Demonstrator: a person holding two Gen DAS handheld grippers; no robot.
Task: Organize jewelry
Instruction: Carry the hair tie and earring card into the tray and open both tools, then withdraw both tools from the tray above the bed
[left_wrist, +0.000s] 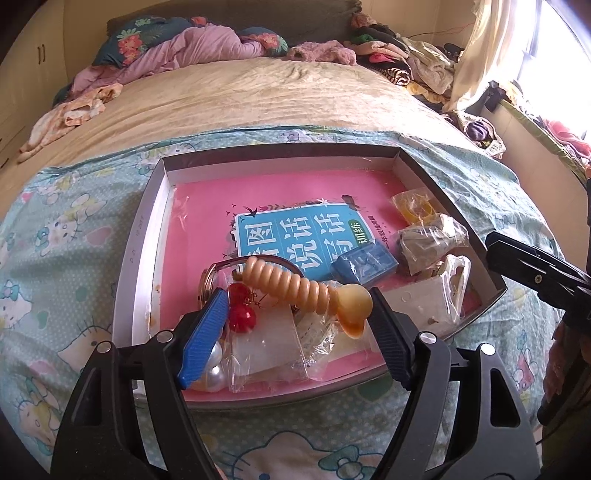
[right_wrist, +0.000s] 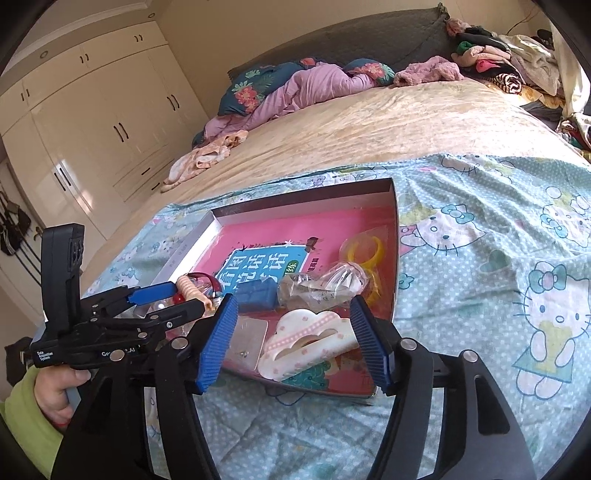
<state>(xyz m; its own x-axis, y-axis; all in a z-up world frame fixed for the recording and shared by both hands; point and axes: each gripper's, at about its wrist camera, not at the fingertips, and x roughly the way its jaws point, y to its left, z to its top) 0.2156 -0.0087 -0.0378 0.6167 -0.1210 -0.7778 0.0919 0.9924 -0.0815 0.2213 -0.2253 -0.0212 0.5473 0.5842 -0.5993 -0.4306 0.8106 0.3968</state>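
Risk: right gripper (right_wrist: 293, 343) spread around cloud clip (right_wrist: 308, 341), unpinched | left gripper (left_wrist: 295, 328) spread near beaded bangle (left_wrist: 295, 286) | cause: closing may snag plastic bags (left_wrist: 266, 350) in tray (left_wrist: 140, 236).

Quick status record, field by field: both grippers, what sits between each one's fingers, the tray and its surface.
left gripper: open, jaws astride a tan spiral hair clip; pads not visibly pressing it
right gripper: open, over a white-and-pink cloud-shaped clip, not gripping it
tray: shallow grey box on the bed, lined with a pink book
other contents: red beads, pearls, blue box, yellow rings in plastic bag
surface: cartoon-cat print sheet
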